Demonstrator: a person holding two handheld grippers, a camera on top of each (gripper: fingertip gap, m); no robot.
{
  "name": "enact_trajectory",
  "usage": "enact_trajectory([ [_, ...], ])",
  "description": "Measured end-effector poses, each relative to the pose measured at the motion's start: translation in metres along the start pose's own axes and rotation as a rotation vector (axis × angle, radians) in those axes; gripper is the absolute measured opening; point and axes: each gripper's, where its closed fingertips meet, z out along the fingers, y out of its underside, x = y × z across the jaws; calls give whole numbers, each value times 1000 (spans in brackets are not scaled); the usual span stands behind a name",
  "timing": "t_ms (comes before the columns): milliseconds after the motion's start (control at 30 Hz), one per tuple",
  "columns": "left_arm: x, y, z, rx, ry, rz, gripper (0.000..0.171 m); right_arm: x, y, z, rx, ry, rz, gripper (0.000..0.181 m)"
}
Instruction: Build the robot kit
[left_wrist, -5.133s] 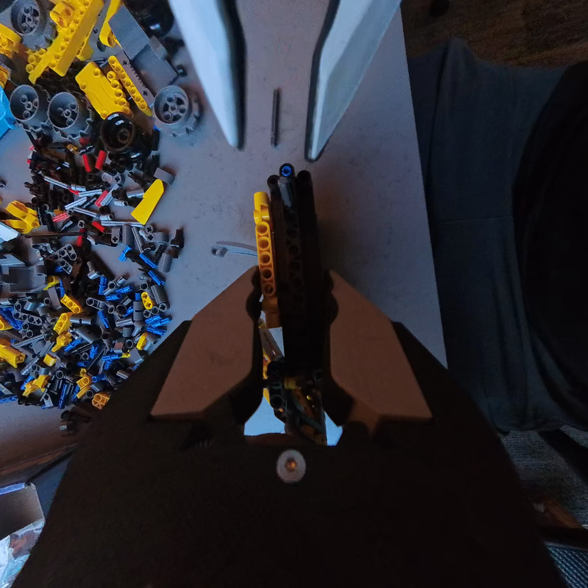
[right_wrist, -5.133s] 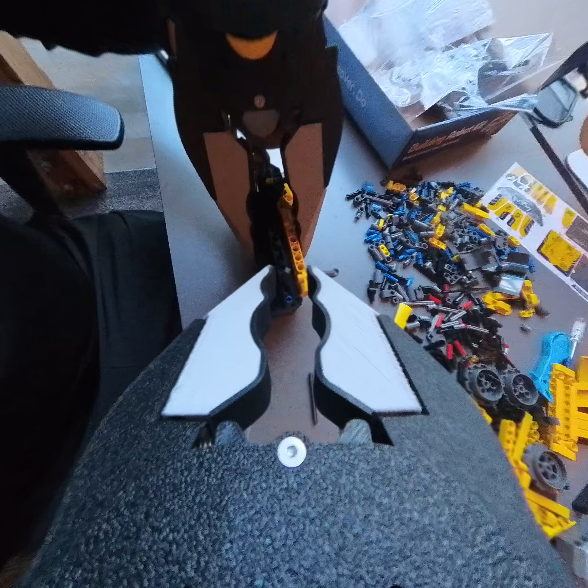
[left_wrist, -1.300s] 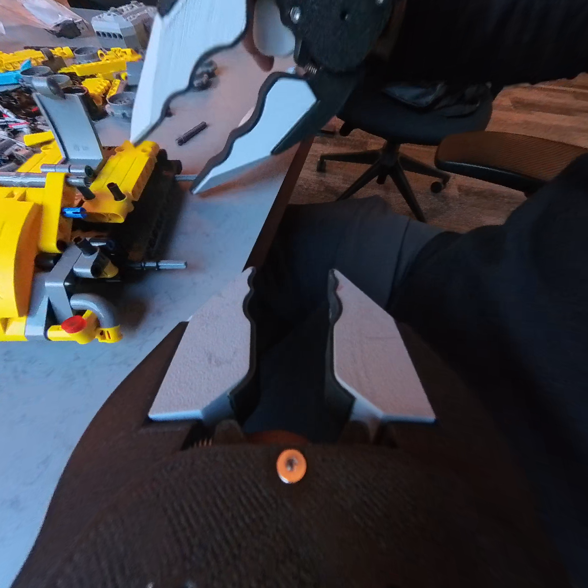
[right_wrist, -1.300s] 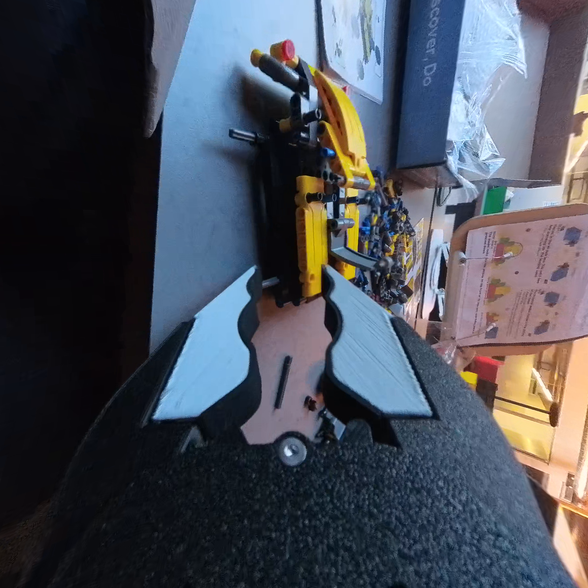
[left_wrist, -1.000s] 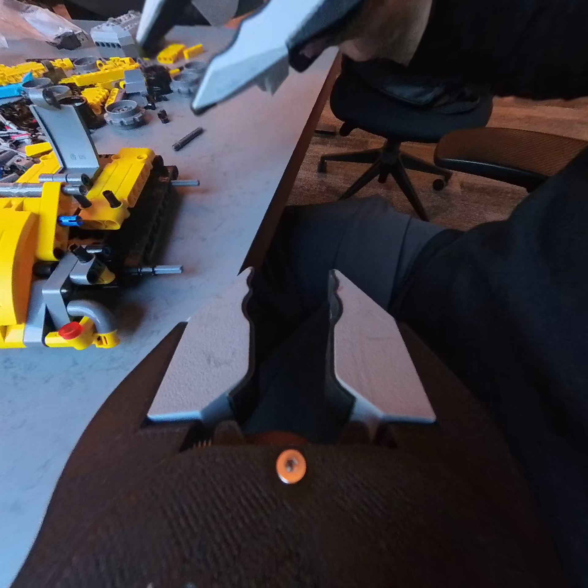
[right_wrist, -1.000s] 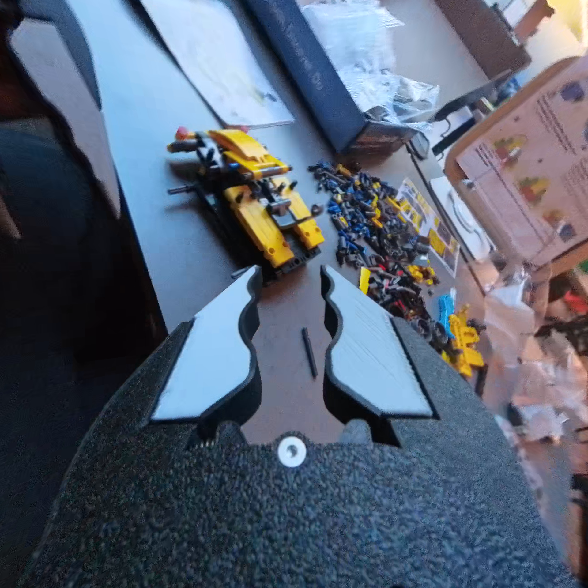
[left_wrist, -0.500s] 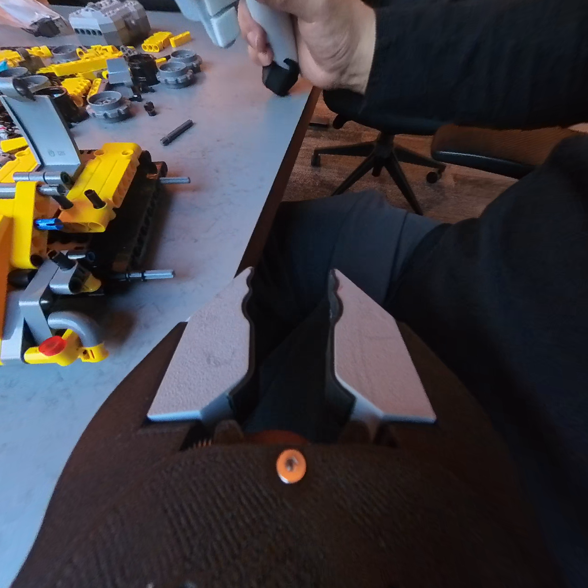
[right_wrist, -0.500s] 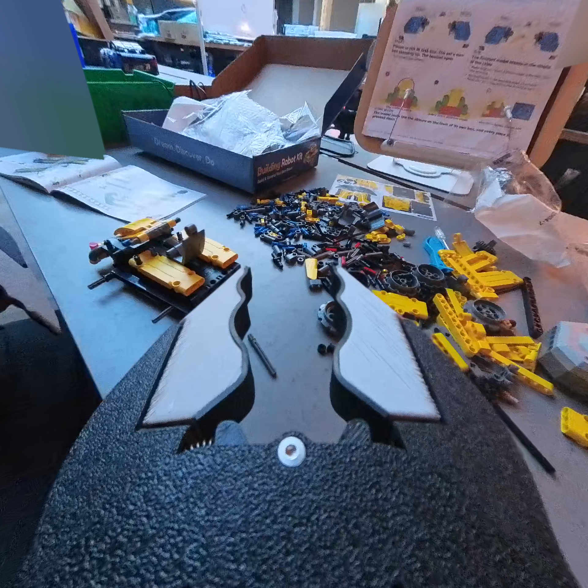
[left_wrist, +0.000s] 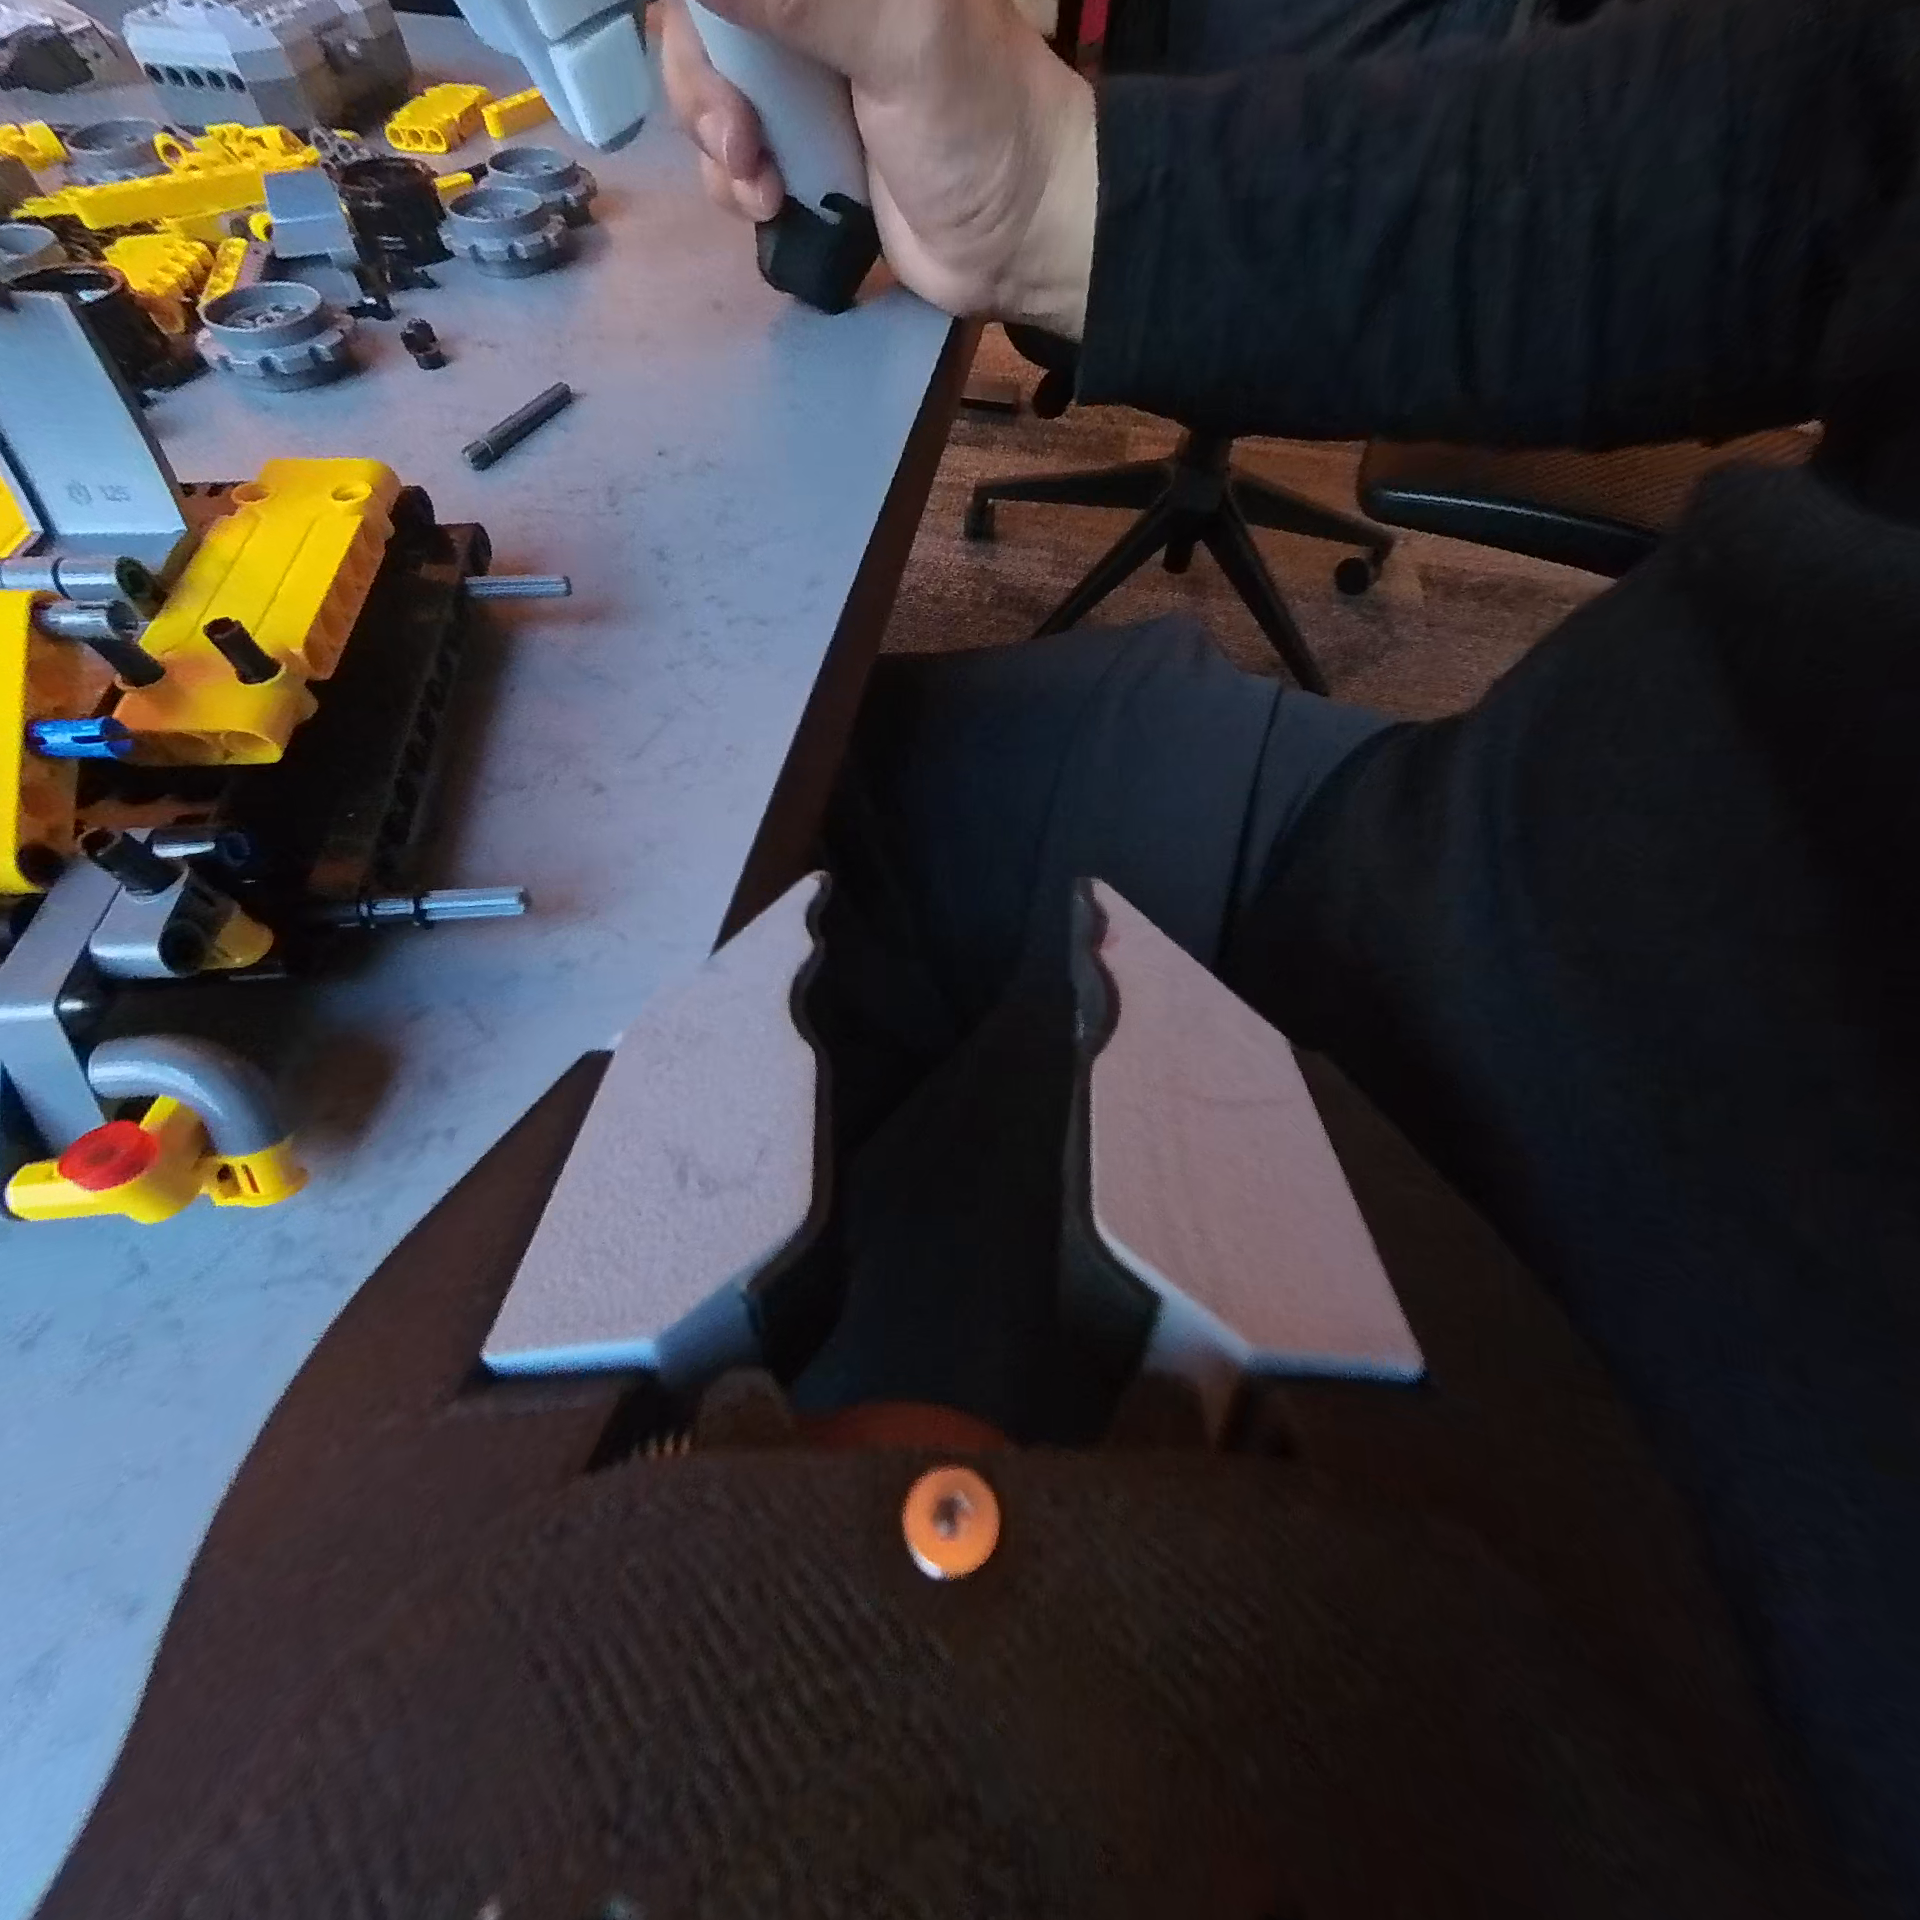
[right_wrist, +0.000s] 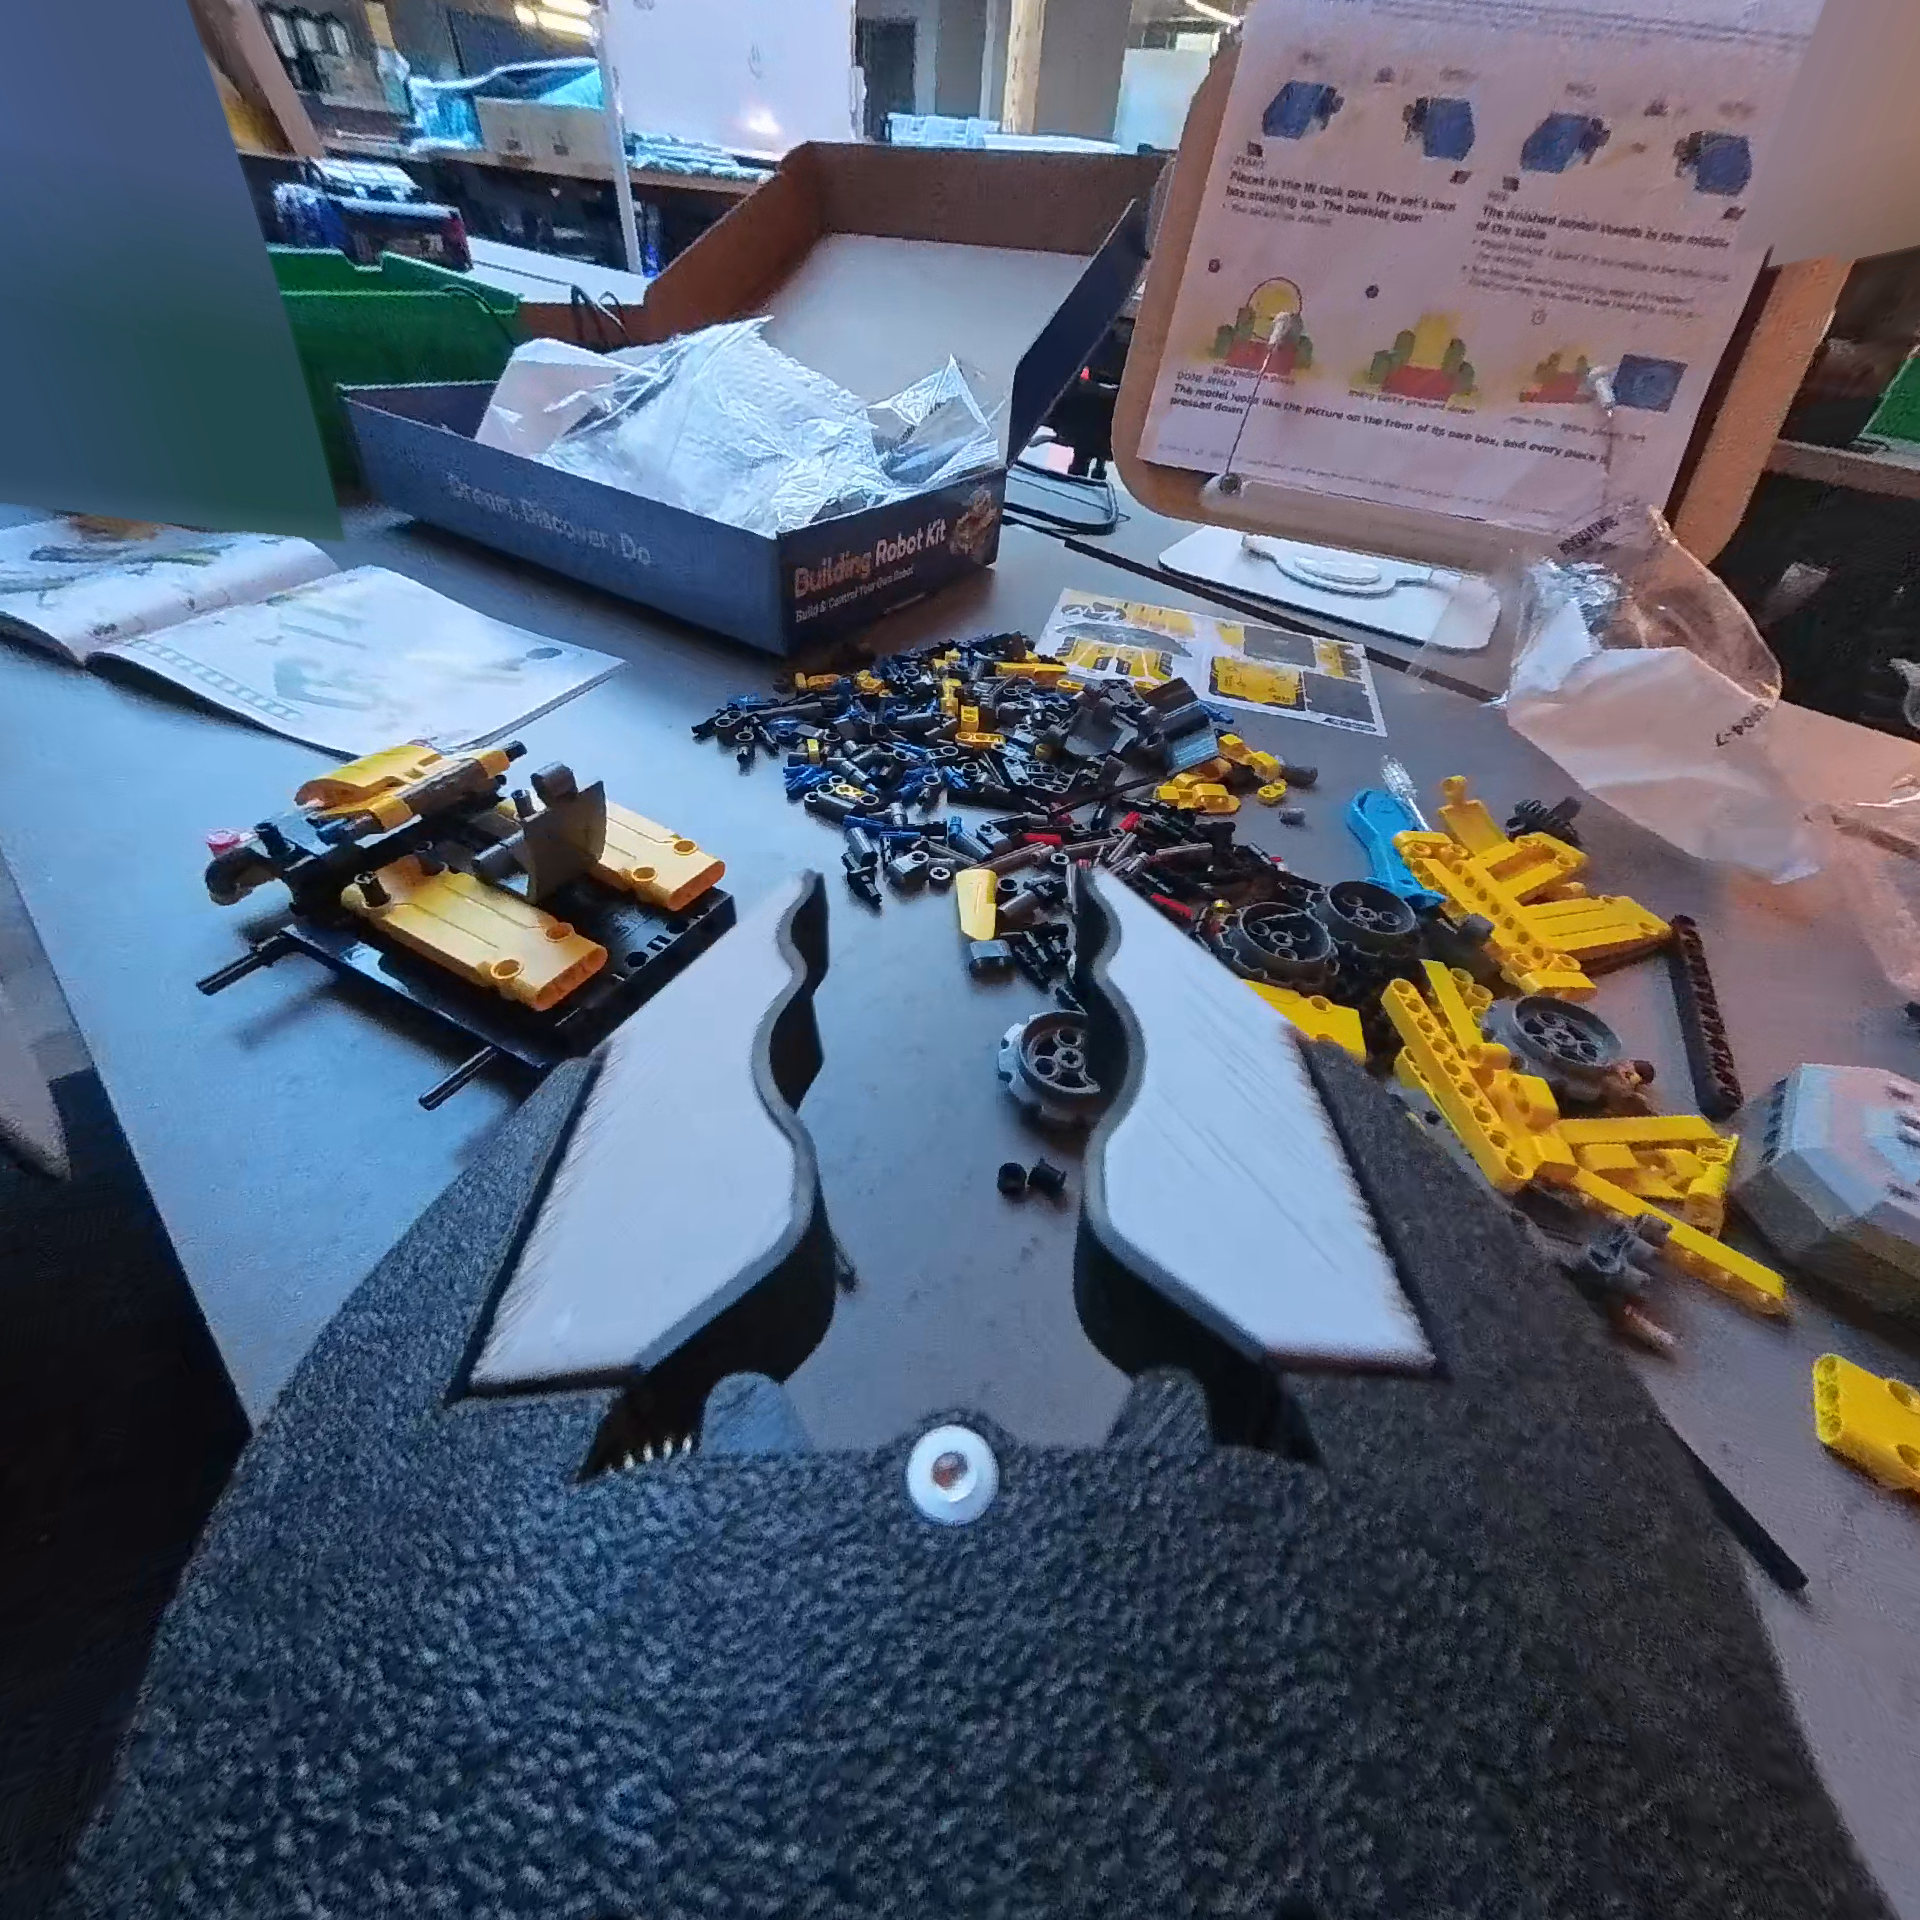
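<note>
Yellow-and-black model (right_wrist: 457, 914) sits left of the empty, parted right hand-held gripper (right_wrist: 951, 935).

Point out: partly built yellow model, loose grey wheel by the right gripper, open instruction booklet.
partly built yellow model (right_wrist: 473, 914), right wrist view, front yellow panel.
loose grey wheel (right_wrist: 1051, 1060), right wrist view, hub.
open instruction booklet (right_wrist: 343, 660), right wrist view, right-hand page.

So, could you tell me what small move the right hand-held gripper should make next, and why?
Probably ease the open, empty right hand-held gripper forward and down over the grey wheel. That wheel lies loose on the table just inside its right finger, apart from the yellow and black model.
</note>
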Motion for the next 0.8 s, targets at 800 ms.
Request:
enact_trajectory([
  [800,-6,10,15,-81,-82,108,40,5,-15,-15,130,-27,60,43],
])
